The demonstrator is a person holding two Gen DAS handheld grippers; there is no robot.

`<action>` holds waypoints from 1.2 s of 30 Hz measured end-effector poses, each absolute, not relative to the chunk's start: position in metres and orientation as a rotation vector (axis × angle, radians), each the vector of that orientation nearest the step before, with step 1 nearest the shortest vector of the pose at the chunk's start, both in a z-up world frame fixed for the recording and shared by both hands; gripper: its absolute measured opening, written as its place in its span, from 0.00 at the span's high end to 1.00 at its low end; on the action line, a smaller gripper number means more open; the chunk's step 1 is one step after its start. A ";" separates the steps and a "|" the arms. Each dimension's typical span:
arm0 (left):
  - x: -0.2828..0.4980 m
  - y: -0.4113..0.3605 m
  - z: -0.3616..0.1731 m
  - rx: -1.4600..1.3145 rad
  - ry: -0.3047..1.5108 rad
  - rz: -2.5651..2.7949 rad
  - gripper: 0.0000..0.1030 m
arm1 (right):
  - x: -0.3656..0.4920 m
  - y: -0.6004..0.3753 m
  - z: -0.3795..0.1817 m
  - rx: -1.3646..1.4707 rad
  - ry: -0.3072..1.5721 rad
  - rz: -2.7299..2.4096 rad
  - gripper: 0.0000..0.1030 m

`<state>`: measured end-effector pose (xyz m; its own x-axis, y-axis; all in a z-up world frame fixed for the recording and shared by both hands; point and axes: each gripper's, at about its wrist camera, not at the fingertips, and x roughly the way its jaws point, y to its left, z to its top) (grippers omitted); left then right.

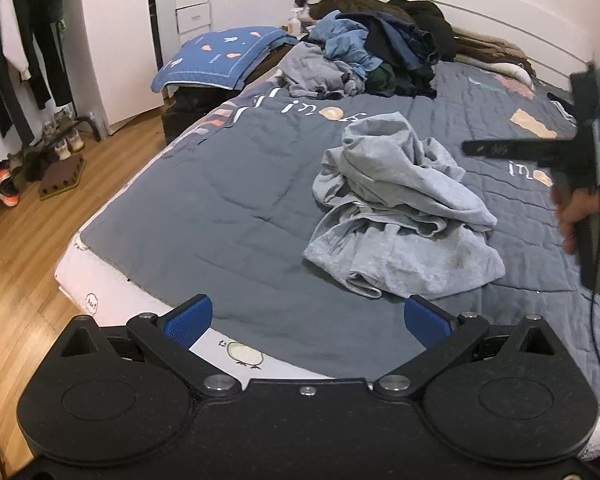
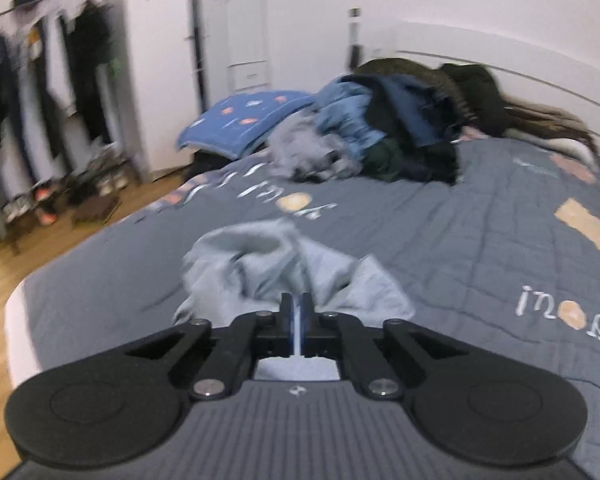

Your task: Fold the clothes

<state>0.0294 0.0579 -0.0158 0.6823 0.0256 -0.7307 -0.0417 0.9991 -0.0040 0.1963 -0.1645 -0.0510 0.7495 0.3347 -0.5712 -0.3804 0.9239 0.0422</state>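
A crumpled light grey garment point(image 1: 396, 208) lies in a heap on the dark grey bedspread point(image 1: 220, 200). My left gripper point(image 1: 308, 320) is open, its blue pads point(image 1: 188, 316) wide apart over the bed's near edge, short of the garment. My right gripper point(image 1: 466, 147), held by a hand point(image 1: 576, 208), hovers right of the heap with no cloth hanging from it. In the right wrist view this gripper point(image 2: 297, 300) is shut in front of the garment point(image 2: 260, 264). Only a thin pale sliver shows between its pads.
A pile of blue, grey and dark clothes point(image 1: 372, 56) sits at the head of the bed. A blue pillow point(image 1: 220, 56) lies on a dark box beside the bed. At the left are a clothes rack point(image 1: 20, 60), shoes point(image 1: 4, 184) and wooden floor.
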 end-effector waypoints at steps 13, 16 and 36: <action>0.031 0.068 -0.031 -0.045 0.852 0.049 0.00 | 0.209 -0.108 -0.084 -0.214 0.596 0.467 0.29; 0.032 0.071 -0.037 -0.063 0.868 0.049 0.00 | 0.220 -0.099 -0.091 -0.235 0.612 0.454 0.29; 0.028 0.058 -0.038 -0.005 0.867 0.038 0.00 | 0.197 -0.200 -0.037 0.139 0.574 0.352 0.96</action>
<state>0.0284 0.0576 -0.0377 0.6463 0.0316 -0.7624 -0.0357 0.9993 0.0112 0.1971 -0.2002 -0.0367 0.7821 0.3635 -0.5061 -0.2867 0.9311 0.2257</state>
